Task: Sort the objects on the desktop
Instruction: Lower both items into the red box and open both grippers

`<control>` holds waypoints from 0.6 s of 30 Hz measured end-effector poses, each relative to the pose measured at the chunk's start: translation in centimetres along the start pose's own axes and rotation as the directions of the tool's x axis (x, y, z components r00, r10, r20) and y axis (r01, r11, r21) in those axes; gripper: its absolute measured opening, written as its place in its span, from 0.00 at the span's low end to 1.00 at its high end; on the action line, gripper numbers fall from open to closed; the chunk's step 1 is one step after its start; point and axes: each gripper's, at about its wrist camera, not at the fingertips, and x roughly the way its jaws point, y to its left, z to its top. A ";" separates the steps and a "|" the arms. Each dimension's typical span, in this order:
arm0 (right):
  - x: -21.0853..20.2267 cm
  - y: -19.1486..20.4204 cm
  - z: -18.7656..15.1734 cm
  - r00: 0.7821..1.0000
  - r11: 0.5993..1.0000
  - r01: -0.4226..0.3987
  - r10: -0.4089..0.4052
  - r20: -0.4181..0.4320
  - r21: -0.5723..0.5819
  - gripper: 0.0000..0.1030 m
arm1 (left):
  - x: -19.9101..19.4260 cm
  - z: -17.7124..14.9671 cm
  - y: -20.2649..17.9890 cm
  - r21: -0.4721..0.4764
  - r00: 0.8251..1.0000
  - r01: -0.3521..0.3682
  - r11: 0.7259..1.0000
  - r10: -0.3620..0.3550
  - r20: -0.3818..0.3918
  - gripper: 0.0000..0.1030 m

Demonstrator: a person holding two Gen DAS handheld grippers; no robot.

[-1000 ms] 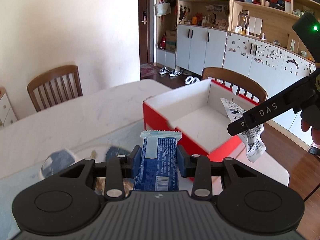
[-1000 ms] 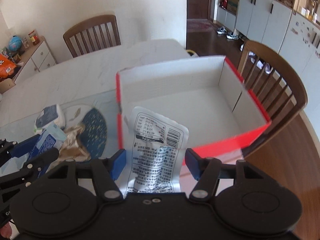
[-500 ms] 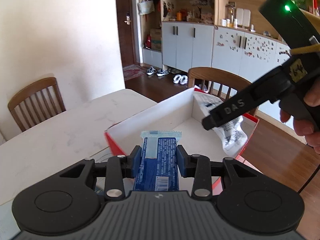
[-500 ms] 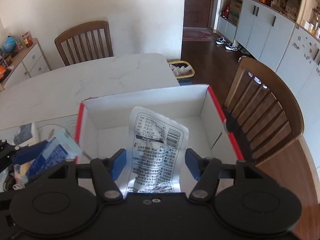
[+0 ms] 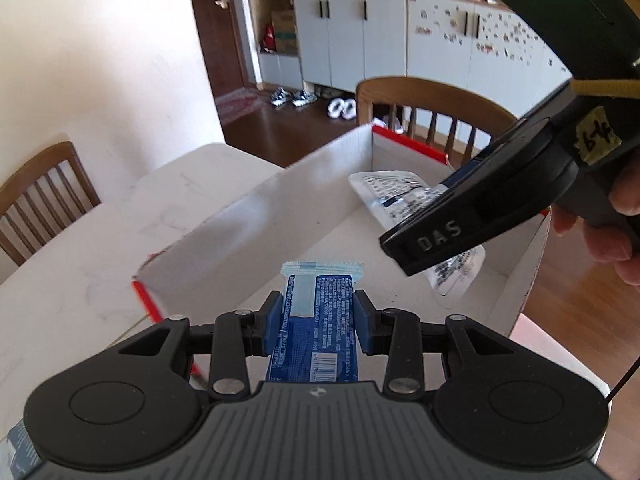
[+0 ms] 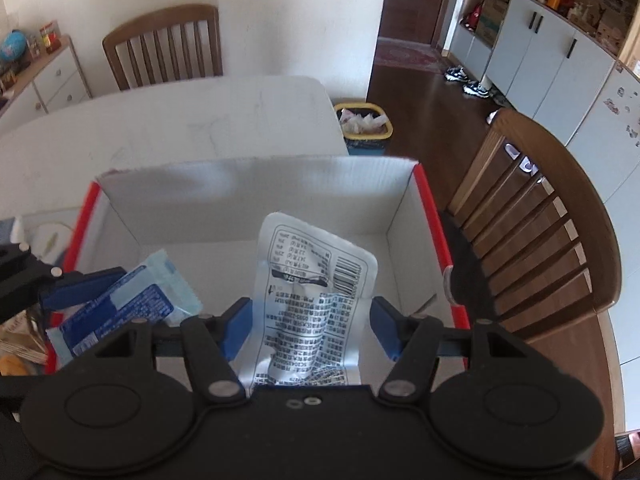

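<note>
Two hand-held grippers over one red box (image 6: pixel 434 216): left (image 5: pixel 316 316) clamping one blue packet (image 5: pixel 316 320), right (image 6: pixel 310 322) one silver pouch (image 6: pixel 316 280).

Home dining room — chairs (image 6: pixel 536 240), cabinets (image 5: pixel 360 36), shoes (image 5: pixel 294 97).

My left gripper (image 5: pixel 316 316) is black, with blue finger pads (image 5: pixel 272 322), silver pivot screws and a ribbed grey body. My right gripper (image 6: pixel 310 326) matches it; its side reads "DAS", carries a handwritten label and shows a green light.
</note>
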 end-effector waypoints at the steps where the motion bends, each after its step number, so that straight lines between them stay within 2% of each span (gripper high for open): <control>1: 0.6 -0.1 0.1 1.000 1.000 -0.005 0.005 -0.012 -0.012 0.62 | 0.5 0.0 -0.1 0.010 1.000 -0.001 1.000 0.001 -0.011 0.34; 9: 4.9 0.4 0.4 0.996 0.996 -0.014 0.006 -0.087 -0.090 0.62 | 4.1 0.2 -1.1 0.066 0.994 0.021 0.998 -0.014 -0.110 0.34; 18: 8.3 1.1 0.4 0.988 0.990 -0.001 -0.021 -0.153 -0.141 0.62 | 6.6 0.2 -0.9 0.049 0.977 0.028 0.998 -0.017 -0.212 0.34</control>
